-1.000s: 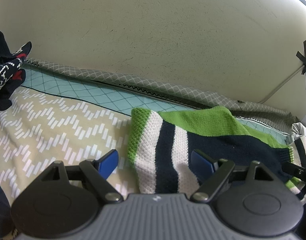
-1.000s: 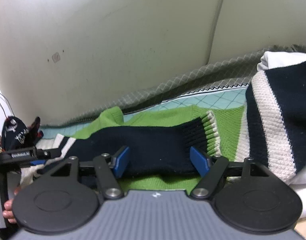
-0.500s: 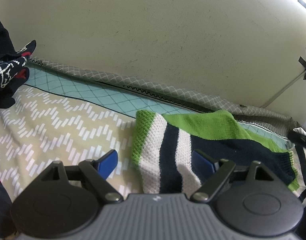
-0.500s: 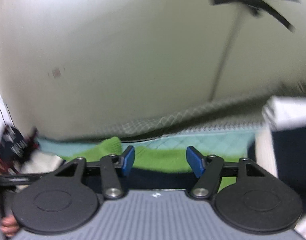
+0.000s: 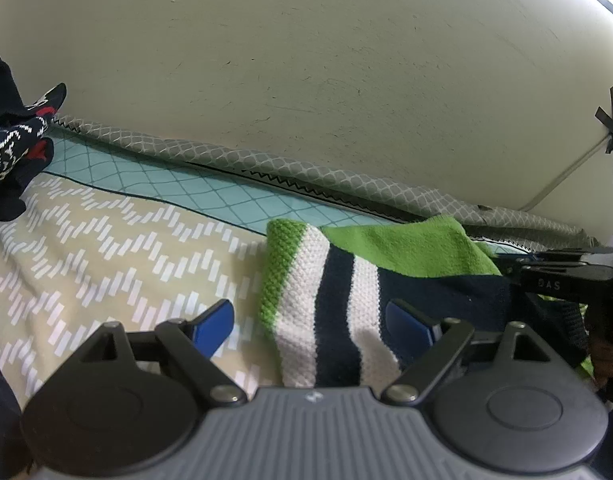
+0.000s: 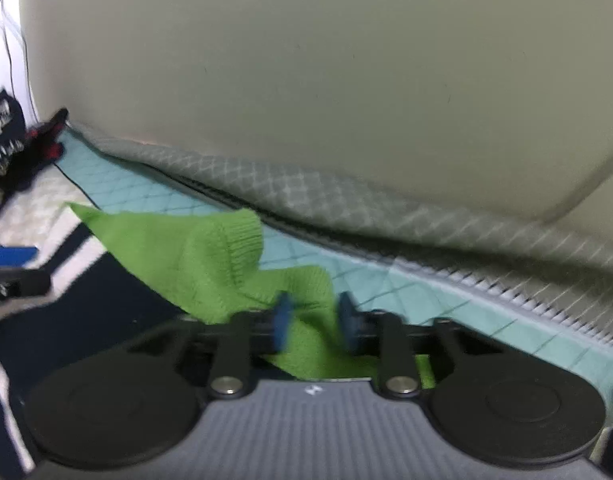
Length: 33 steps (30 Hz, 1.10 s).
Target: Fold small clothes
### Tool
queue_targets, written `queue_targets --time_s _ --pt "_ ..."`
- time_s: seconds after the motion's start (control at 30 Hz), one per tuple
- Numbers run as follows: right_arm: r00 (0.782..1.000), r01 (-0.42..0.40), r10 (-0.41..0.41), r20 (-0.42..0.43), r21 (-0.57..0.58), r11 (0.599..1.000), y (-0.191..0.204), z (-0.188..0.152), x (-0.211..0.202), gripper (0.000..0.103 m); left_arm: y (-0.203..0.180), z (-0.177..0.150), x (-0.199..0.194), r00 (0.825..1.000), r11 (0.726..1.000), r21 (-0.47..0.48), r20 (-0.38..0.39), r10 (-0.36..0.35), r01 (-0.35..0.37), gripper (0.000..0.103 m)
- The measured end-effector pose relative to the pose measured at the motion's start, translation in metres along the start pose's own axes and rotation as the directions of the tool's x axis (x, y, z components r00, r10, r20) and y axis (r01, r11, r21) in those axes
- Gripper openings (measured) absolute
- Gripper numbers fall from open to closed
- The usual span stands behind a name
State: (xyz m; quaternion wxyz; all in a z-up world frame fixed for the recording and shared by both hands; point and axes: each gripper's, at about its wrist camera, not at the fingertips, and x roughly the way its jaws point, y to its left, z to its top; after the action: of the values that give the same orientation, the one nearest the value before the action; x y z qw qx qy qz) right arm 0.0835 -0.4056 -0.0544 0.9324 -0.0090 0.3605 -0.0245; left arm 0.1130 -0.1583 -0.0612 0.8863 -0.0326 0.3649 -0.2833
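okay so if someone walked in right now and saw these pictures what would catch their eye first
Most striking is the bright green, white and navy striped knit sweater, lying on the patterned bedspread near the wall. The right gripper has its blue fingers close on either side of a green fold of it, while the left gripper hangs open over the striped hem. A dark patterned garment sits at far left.
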Motion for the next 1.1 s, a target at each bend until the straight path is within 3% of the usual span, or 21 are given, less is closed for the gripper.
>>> queue_targets --time_s 0.07,0.13,0.17,0.23,0.27,0.3,0.33,0.4,0.57,0.63,0.67,0.73,0.77,0.8,1.03,1.1 --pt "0.996 0.069 -0.069 0.06 -0.001 0.998 -0.004 0.0 -0.011 0.002 0.0 0.0 0.0 1.0 1.0 0.0 0.001 0.0 0.0 0.086" --pt "0.977 0.181 -0.189 0.094 0.087 0.98 -0.026 0.004 -0.015 0.002 0.0 0.0 0.0 1.0 1.0 0.002 0.001 0.001 -0.001 0.086" --pt "0.976 0.193 -0.205 0.075 0.142 0.971 -0.036 0.004 -0.013 0.003 0.0 0.0 0.0 1.0 1.0 0.003 0.001 0.001 -0.001 0.086" --pt "0.978 0.201 -0.206 0.021 0.133 0.97 -0.036 0.0 -0.006 0.005 0.0 0.0 0.0 1.0 1.0 0.003 0.0 0.0 0.0 0.086" --pt "0.976 0.218 -0.218 -0.002 0.096 0.971 -0.03 -0.002 -0.004 0.015 0.0 0.0 0.0 1.0 1.0 0.002 0.0 -0.001 0.001 0.086" --pt "0.972 0.234 -0.235 0.007 0.069 0.97 -0.024 -0.005 -0.007 0.049 0.001 0.0 -0.001 1.0 1.0 0.0 0.002 -0.001 0.001 0.087" --pt "0.97 0.236 -0.239 0.045 0.067 0.97 -0.018 -0.007 -0.017 0.061 0.001 0.001 -0.001 1.0 1.0 0.002 0.005 0.001 -0.001 0.087" --pt "0.973 0.181 -0.194 0.124 0.108 0.977 -0.013 -0.011 -0.039 0.061 0.001 0.001 -0.005 1.0 1.0 0.01 0.023 0.016 -0.016 0.089" --pt "0.977 -0.022 -0.018 0.214 0.184 0.983 0.009 -0.034 -0.085 0.057 -0.001 0.002 -0.006 0.999 0.999 0.023 0.034 0.034 -0.035 0.094" --pt "0.973 -0.093 0.052 0.223 0.18 0.979 0.021 -0.048 -0.096 0.054 -0.003 0.002 -0.002 0.999 0.999 0.03 0.013 0.04 -0.041 0.084" --pt "0.972 -0.127 0.086 0.22 0.178 0.976 0.027 -0.054 -0.101 0.05 -0.004 0.002 0.001 0.999 0.999 0.038 -0.004 0.035 -0.035 0.061" --pt "0.971 -0.175 0.141 0.191 0.175 0.969 0.038 -0.061 -0.1 0.047 -0.009 0.0 0.002 1.0 0.998 0.066 -0.006 0.02 -0.02 0.039" --pt "0.975 -0.181 0.154 0.159 0.175 0.968 0.042 -0.064 -0.095 0.044 -0.013 -0.001 0.003 1.0 0.997 0.078 -0.011 0.002 -0.001 0.023" --pt "0.982 -0.164 0.144 0.121 0.176 0.971 0.045 -0.065 -0.087 0.043 -0.016 -0.003 0.002 1.0 0.995 0.098 0.002 0.016 -0.016 0.018" --pt "0.98 -0.164 0.125 0.155 0.271 0.948 0.034 -0.076 -0.077 0.038 -0.017 -0.001 -0.001 0.998 0.993 0.102 0.026 0.055 -0.057 0.015" --pt "0.976 -0.179 0.128 0.178 0.311 0.933 0.024 -0.081 -0.083 0.047 -0.02 -0.002 -0.001 0.998 0.991 0.113 0.028 0.065 -0.067 0.018"
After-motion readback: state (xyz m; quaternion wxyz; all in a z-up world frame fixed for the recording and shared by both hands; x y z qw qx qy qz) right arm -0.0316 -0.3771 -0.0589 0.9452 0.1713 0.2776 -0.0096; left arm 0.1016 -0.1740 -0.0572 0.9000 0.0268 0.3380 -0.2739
